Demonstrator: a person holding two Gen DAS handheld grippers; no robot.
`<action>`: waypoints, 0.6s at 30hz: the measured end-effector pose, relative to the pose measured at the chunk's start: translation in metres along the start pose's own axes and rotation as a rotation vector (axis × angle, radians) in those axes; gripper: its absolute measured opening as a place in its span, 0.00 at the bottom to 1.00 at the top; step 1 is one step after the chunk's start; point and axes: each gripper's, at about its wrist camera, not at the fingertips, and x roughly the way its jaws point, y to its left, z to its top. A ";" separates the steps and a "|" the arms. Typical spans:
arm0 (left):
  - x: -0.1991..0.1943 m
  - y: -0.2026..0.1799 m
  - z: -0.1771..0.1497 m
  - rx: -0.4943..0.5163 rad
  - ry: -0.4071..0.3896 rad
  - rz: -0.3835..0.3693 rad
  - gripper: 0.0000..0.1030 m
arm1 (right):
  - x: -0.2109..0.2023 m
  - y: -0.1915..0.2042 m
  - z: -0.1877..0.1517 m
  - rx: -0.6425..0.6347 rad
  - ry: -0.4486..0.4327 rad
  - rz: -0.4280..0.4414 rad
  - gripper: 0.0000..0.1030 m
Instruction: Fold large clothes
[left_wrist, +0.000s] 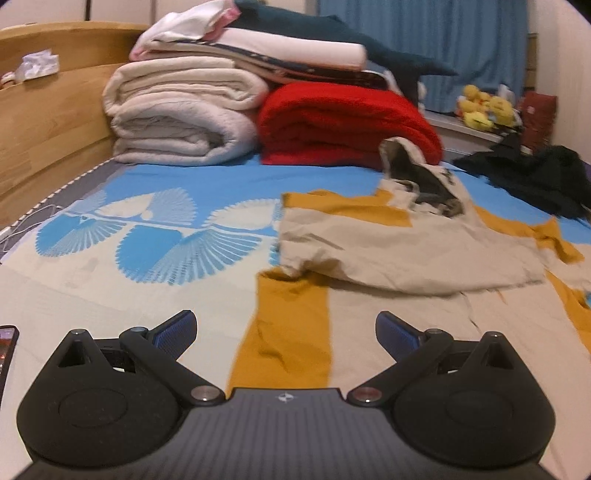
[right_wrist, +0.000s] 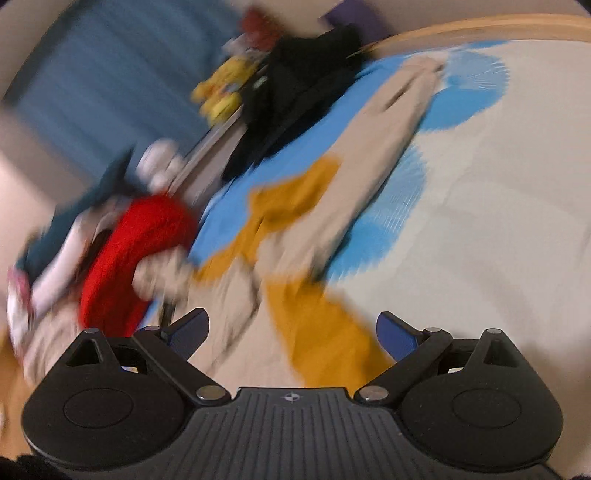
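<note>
A bed sheet (left_wrist: 92, 280) printed in blue and cream covers the whole bed, with folded blankets (left_wrist: 184, 114) stacked at the far end against the wooden headboard. The task's beige and mustard garment (left_wrist: 399, 243) lies partly folded across the middle of the sheet, a mustard strip running toward the left gripper (left_wrist: 285, 332); in the blurred right wrist view it stretches from the right gripper (right_wrist: 291, 332) toward the far corner. It looks light, soft and limp, likely to sag and crease when lifted, so corners or a hem edge seem the best places to pinch. A black garment (left_wrist: 535, 181) lies beyond it. Both grippers hover with jaws spread wide, nothing between them.
</note>
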 end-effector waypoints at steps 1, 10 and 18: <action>0.008 0.003 0.005 -0.016 0.005 0.013 1.00 | 0.007 -0.007 0.019 0.031 -0.040 -0.022 0.94; 0.082 0.018 0.037 -0.172 0.054 0.102 1.00 | 0.129 -0.082 0.142 0.254 -0.192 -0.184 0.94; 0.133 0.042 0.043 -0.353 0.125 0.180 1.00 | 0.232 -0.095 0.176 0.172 -0.247 -0.260 0.96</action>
